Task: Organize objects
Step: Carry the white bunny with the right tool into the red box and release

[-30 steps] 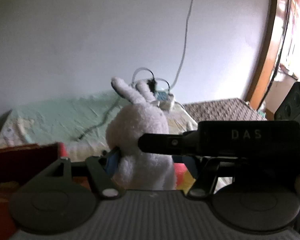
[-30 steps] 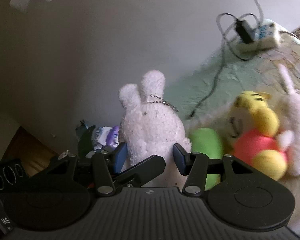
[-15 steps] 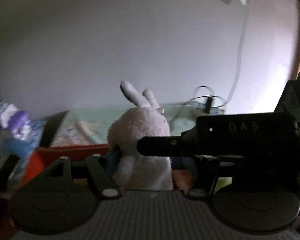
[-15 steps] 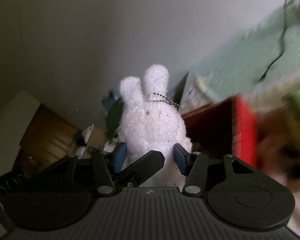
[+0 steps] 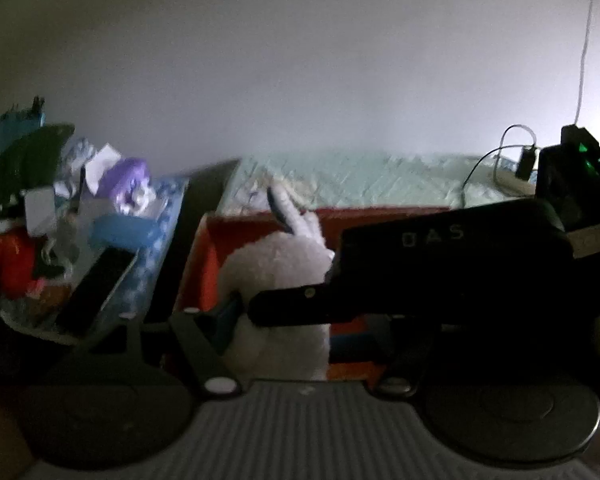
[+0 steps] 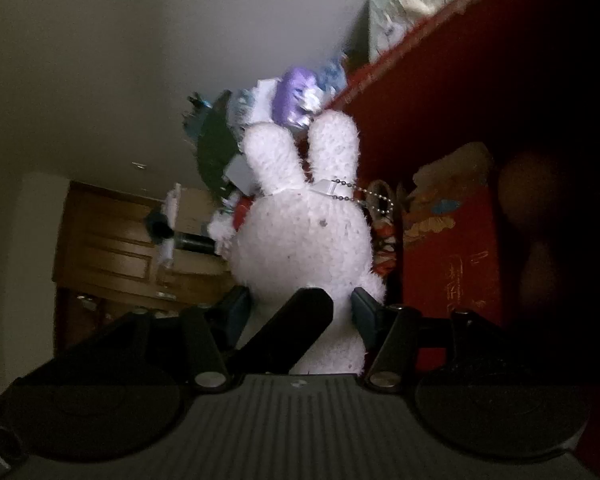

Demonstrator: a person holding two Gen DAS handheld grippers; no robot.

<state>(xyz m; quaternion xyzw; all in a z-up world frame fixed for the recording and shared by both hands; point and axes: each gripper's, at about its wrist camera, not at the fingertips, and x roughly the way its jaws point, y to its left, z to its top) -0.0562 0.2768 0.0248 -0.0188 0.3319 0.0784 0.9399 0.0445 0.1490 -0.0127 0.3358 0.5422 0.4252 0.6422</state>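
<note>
My left gripper (image 5: pixel 288 332) is shut on a white plush rabbit with long ears (image 5: pixel 276 276), held upright between its blue pads. Just behind this rabbit stands a red box (image 5: pixel 204 264). A black gripper body marked DAS (image 5: pixel 452 268) crosses in front of the rabbit from the right. In the right wrist view, my right gripper (image 6: pixel 300 312) is shut on a second white plush rabbit with a ball chain (image 6: pixel 304 232). It hangs beside the red box (image 6: pixel 452 272), whose dark inside holds dim plush shapes (image 6: pixel 532 200).
A heap of clutter with a purple item (image 5: pixel 128 176) lies left of the box. A pale green bed sheet (image 5: pixel 360 180) runs behind it, with a charger and cable (image 5: pixel 516 168) at the far right. A wooden cabinet (image 6: pixel 112 248) stands at the left.
Both grippers swung left, away from the bed and the yellow bear, toward the red box and the clutter heap. Each still holds its white rabbit.
</note>
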